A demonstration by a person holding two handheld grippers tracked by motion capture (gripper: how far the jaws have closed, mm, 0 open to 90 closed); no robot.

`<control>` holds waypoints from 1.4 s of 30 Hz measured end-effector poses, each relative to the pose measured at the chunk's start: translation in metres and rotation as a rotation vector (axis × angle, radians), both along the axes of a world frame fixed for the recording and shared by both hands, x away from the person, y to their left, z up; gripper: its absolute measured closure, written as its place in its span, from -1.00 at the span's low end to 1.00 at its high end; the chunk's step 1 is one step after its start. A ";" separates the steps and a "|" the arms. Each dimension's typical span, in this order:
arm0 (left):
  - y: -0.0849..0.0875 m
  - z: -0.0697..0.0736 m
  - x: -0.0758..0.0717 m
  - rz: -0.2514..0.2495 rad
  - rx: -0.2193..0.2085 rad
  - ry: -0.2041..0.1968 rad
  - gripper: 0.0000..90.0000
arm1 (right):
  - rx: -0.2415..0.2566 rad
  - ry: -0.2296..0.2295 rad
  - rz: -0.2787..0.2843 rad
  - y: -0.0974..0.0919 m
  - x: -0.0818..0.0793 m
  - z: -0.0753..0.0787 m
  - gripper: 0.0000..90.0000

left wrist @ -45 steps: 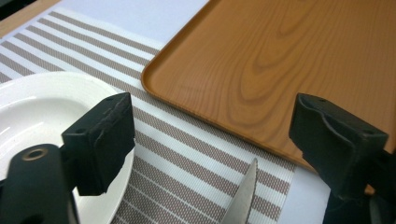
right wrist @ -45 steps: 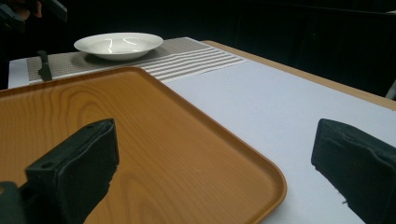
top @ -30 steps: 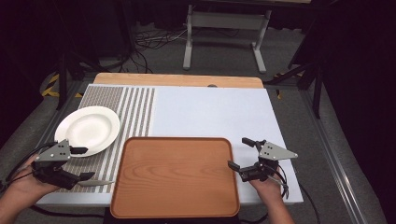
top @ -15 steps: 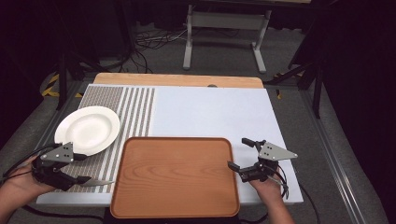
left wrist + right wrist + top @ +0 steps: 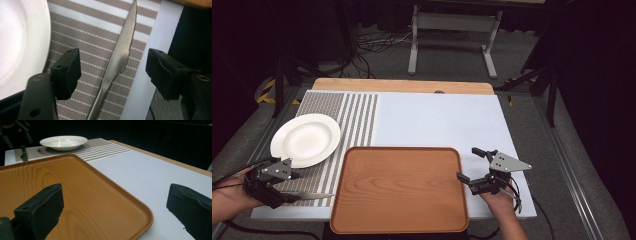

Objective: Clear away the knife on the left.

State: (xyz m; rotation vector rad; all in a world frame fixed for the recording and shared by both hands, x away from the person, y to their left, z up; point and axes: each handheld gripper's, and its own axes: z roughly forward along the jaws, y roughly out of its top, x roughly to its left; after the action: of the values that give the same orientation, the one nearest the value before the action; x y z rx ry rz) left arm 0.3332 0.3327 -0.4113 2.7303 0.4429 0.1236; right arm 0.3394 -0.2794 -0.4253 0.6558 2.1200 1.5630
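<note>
Striped placemat [image 5: 337, 120] on the tabletop [image 5: 437, 120] carries the knife [image 5: 122, 53], lying flat between the white plate [image 5: 305, 139] and wooden tray [image 5: 399, 187], handle toward the left gripper [image 5: 113, 72], tip toward the tray. That gripper's jaws have just been closing and straddle the knife without touching; judged best practice is to lower squarely and pinch across the narrow handle. Right gripper [image 5: 472, 166] stands open and empty over the tray's right edge.

Two hand-held grippers, black-bodied, each topped by a grey three-cornered plate with small dark holes: left gripper [image 5: 287, 186], right gripper [image 5: 473, 166]. Blocky matt-black jaws with squared pads [image 5: 67, 72], brass-coloured screw heads set into the arms behind them (clearest in the left gripper view). Thin black cables trailing back from both. Bare forearms, no sleeves.
</note>
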 end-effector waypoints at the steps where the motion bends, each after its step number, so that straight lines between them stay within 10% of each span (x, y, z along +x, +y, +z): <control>1: 0.001 0.000 0.000 -0.001 0.011 -0.004 -0.33 | -0.002 0.000 0.001 0.000 0.000 0.000 -0.97; 10: 0.006 -0.006 0.002 -0.047 0.131 -0.006 -0.19 | 0.000 -0.003 -0.001 0.000 0.000 0.000 -0.97; 19: 0.011 -0.011 0.009 -0.103 0.192 0.058 0.09 | -0.002 -0.007 -0.001 0.000 0.000 0.000 -0.97; 42: 0.006 -0.022 0.016 -0.254 0.355 0.047 0.71 | 0.003 -0.015 0.002 -0.002 0.000 0.000 -0.97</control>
State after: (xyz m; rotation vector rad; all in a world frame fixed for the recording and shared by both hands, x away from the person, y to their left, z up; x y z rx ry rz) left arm 0.3487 0.3382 -0.4331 3.1153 0.0862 0.0771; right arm 0.3389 -0.2809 -0.4253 0.6413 2.1088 1.5674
